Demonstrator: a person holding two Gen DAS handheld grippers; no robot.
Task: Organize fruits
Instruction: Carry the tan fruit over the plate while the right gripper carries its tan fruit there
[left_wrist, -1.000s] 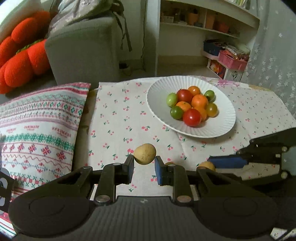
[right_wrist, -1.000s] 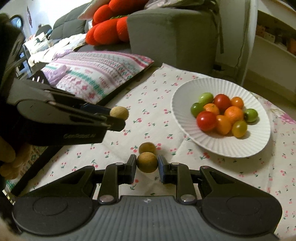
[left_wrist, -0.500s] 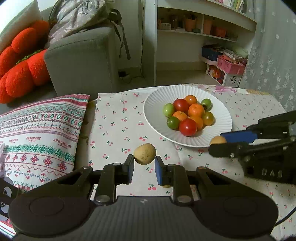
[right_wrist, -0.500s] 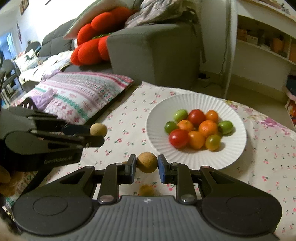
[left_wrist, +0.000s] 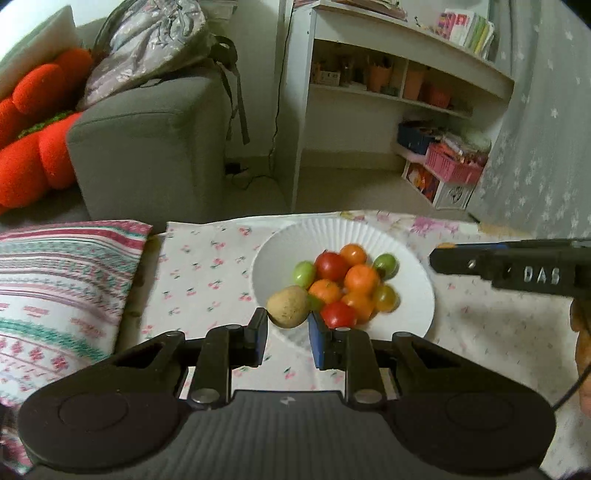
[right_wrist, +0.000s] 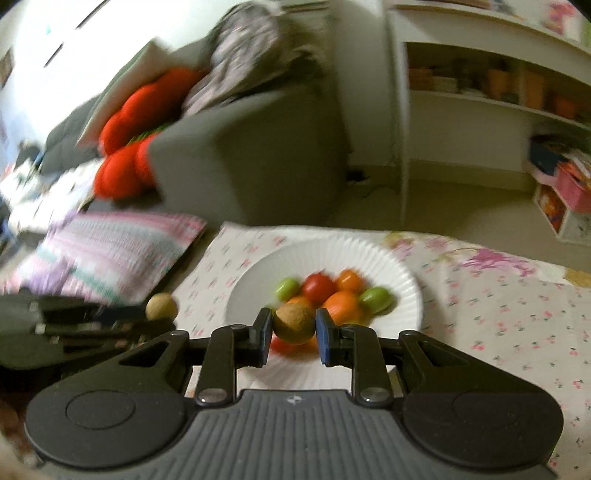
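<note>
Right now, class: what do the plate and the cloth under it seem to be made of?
Plate: probably white ceramic, possibly plastic; smooth, slightly glossy, with a fluted rim. Cloth: printed woven fabric, likely cotton; matte, small cherry pattern, lying soft and flat.

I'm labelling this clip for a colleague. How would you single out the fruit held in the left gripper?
Find the white ribbed plate on the cherry-print cloth. At its near left edge the left gripper pinches a tan fruit: dull, matte brown, unlike the glossy tomatoes.
</note>
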